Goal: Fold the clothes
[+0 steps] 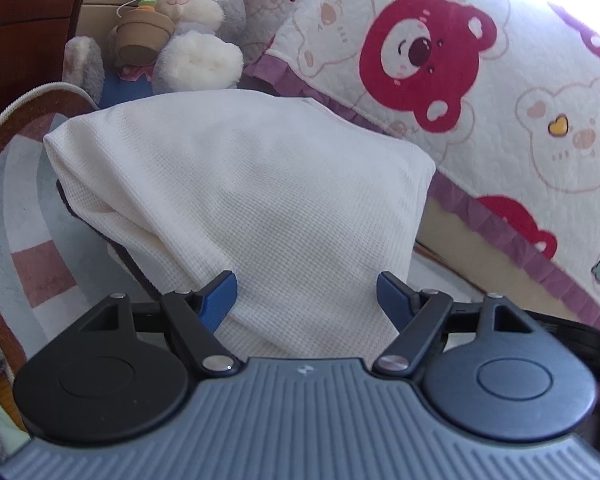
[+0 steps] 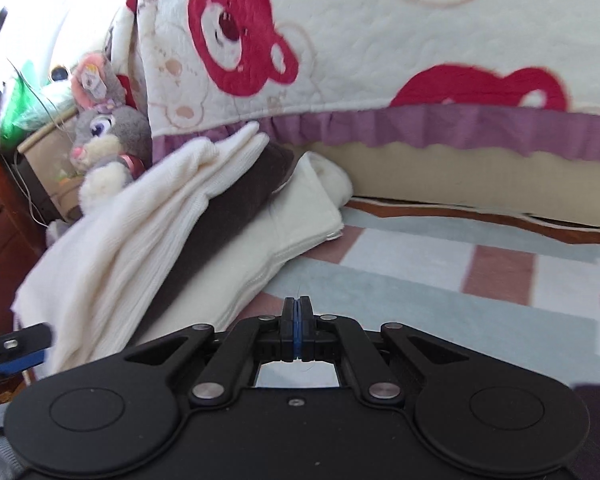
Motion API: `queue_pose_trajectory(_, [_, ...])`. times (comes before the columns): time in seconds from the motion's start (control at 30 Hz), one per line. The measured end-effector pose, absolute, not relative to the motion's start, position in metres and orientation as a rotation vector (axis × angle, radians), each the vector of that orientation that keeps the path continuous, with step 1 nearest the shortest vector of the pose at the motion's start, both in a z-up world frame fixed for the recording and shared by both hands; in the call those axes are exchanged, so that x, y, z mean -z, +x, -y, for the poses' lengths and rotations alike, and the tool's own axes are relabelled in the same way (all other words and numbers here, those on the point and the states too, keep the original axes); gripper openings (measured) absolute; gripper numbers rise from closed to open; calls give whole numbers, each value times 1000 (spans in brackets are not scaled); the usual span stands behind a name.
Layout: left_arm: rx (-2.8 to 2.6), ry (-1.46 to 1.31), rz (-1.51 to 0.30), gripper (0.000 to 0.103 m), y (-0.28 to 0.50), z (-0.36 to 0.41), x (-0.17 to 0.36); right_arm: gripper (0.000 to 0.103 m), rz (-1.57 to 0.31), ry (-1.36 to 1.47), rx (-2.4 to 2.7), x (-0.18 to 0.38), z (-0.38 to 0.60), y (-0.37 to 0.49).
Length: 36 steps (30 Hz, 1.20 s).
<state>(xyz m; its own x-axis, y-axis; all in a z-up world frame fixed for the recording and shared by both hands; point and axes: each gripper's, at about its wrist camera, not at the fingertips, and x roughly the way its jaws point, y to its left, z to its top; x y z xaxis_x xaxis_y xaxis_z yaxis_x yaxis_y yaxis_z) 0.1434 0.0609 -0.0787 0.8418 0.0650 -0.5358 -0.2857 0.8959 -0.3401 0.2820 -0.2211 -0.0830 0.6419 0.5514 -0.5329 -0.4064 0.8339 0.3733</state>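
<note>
Bedroom floor, striped rug (image 2: pixel 440 276) in pale blue and dusty pink; bed with bear-print quilt (image 1: pixel 440 60) along the far side, grey plush rabbit (image 1: pixel 196 12) in the far left corner. Folded stack sits on the rug against the bed. Left view: cream waffle-knit garment (image 1: pixel 240 184) fills the frame, draped over the stack; left hand-held gripper (image 1: pixel 306 292) released, blue pads spread to either side of the cloth's near end, gripping nothing. Right hand-held gripper (image 2: pixel 297 328) clenched, pads pressed together, empty, hovering over bare rug right of the pile. Step judged: laying or squaring the top garment on the stack. Next move likely calls for smoothing its near edge. Only the right view shows the layers edge-on: a dark brown piece (image 2: pixel 236 200) sandwiched between cream folds.
</note>
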Motion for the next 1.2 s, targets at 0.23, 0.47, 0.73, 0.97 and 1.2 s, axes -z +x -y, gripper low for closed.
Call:
queue_pose_trajectory(0.23, [-167,-369,-587,77,138,-44,71,1,-643,281,-536,55,279,215])
queue_pose_trajectory(0.47, [-103,-383,-698,77,118,-9,56,1,-685,264,-462,46,338,140])
queue_pose_trajectory(0.73, [1,-357,-741,78,93,47,36,1,-670,254,-180,34,445,27])
queue_pose_trajectory(0.97, [87,-308,-766,78,90,104,27,61,-630,-57,711,37,541,-58])
queue_pose_trajectory(1.2, [28,-222,-847,84,88,140,31,71,-584,270,510,56,566,-77])
